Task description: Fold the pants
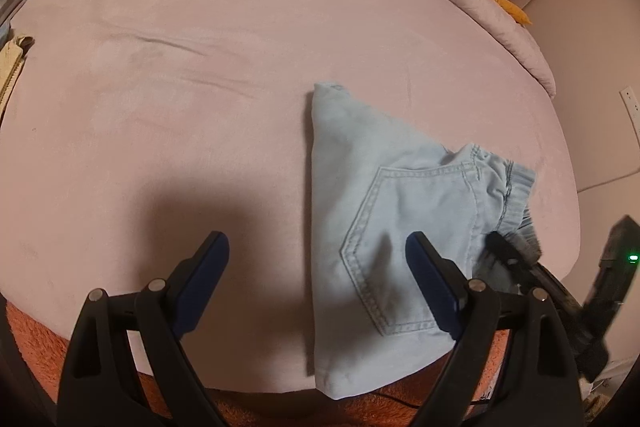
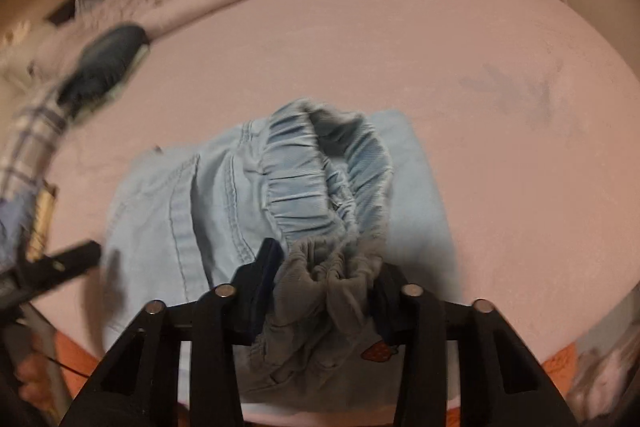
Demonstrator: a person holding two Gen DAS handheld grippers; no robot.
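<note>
Pants (image 1: 384, 211) lie folded on the pink bed (image 1: 200, 87); right hand-held gripper (image 2: 326, 291) pinches their elastic waistband (image 2: 320, 187), left hand-held gripper (image 1: 316, 267) spread wide, empty.

Two sets of tongs, both matte black plastic. Left tongs (image 1: 316, 267): two broad angular arms tapering forward, each tipped by a dark navy pad (image 1: 430, 279) on the inner face, round silver pivot pins (image 1: 157, 284) at the linkage joints. Right tongs (image 2: 320, 279): same black arms, same navy pads, four silver pins (image 2: 225, 291) in a row across the links. On the right unit's body, a small green light (image 1: 633, 258).
</note>
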